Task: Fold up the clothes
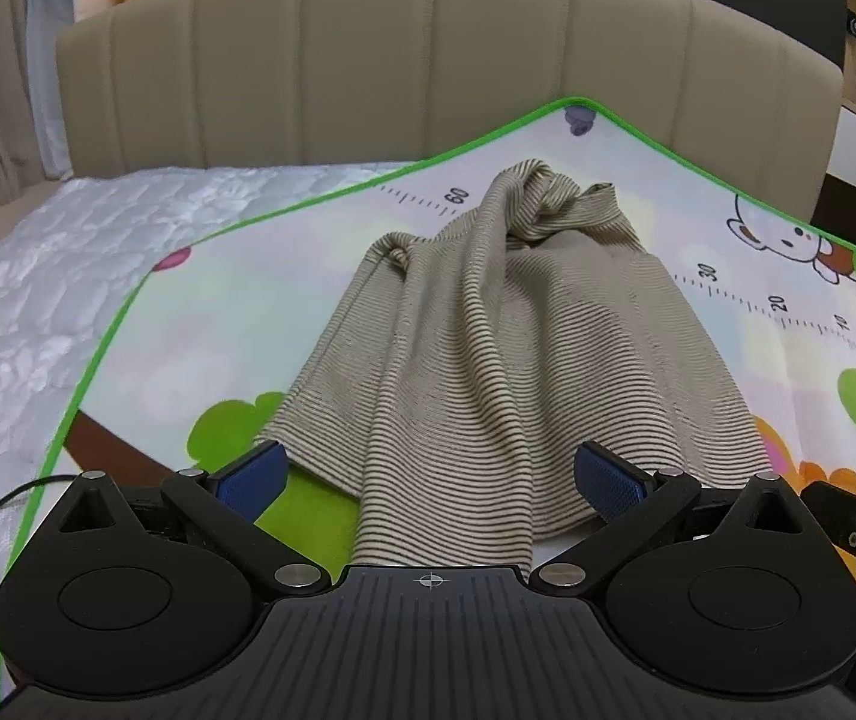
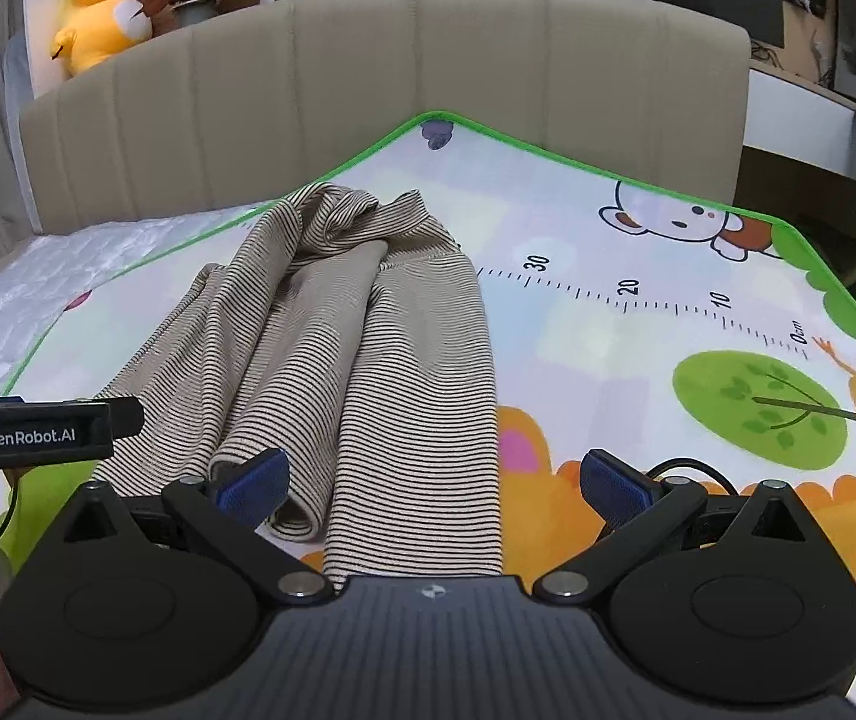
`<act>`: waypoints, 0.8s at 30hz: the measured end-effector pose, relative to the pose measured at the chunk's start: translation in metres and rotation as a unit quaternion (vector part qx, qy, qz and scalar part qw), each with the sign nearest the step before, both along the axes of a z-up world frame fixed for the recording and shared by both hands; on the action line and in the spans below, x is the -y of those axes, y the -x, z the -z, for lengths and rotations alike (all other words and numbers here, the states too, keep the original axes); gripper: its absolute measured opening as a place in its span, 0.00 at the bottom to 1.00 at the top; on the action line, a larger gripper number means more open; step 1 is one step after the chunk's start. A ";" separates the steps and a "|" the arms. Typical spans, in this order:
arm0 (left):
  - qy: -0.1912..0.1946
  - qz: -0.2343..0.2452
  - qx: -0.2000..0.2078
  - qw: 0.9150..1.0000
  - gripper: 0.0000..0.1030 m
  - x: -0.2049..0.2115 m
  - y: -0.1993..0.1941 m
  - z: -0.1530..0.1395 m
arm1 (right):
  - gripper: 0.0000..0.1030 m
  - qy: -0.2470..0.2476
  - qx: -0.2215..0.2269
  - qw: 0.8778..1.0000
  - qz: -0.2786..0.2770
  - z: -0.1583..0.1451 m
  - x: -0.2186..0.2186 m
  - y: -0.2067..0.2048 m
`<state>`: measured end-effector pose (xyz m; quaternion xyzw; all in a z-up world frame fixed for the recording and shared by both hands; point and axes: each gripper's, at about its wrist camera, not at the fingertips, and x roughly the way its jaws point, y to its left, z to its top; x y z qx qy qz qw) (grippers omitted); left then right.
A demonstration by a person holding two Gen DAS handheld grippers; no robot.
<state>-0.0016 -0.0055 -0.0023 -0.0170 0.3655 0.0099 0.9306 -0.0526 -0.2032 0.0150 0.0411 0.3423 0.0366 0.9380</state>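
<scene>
So far the striped shirt (image 1: pixel 487 360) lies bunched lengthwise on the play mat (image 1: pixel 188 312) atop the bed, rumpled at its far end; folding looks barely begun. Left gripper (image 1: pixel 430 477) and right gripper (image 2: pixel 433 480) hover at its near hem, jaws spread, holding nothing.

bare mat (image 2: pixel 637 360) right of striped garment (image 2: pixel 368 360), headboard (image 2: pixel 368 90) blocking beyond
</scene>
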 end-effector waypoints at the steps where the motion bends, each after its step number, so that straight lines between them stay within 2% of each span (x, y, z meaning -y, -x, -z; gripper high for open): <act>1: 0.003 0.001 0.000 1.000 1.00 -0.001 0.001 0.002 | 1.00 -0.003 -0.006 1.000 0.000 0.000 0.002 -0.004; 8: 0.005 0.001 0.000 1.000 1.00 0.012 0.012 0.006 | 1.00 0.003 -0.016 1.000 -0.003 0.002 0.003 -0.011; 11: 0.009 0.008 -0.013 1.000 1.00 0.002 -0.003 0.002 | 1.00 0.009 -0.018 1.000 -0.004 0.003 0.002 -0.011; 24: 0.010 0.005 -0.022 1.000 1.00 0.002 -0.004 0.002 | 1.00 0.022 -0.023 0.999 -0.003 0.008 0.002 -0.013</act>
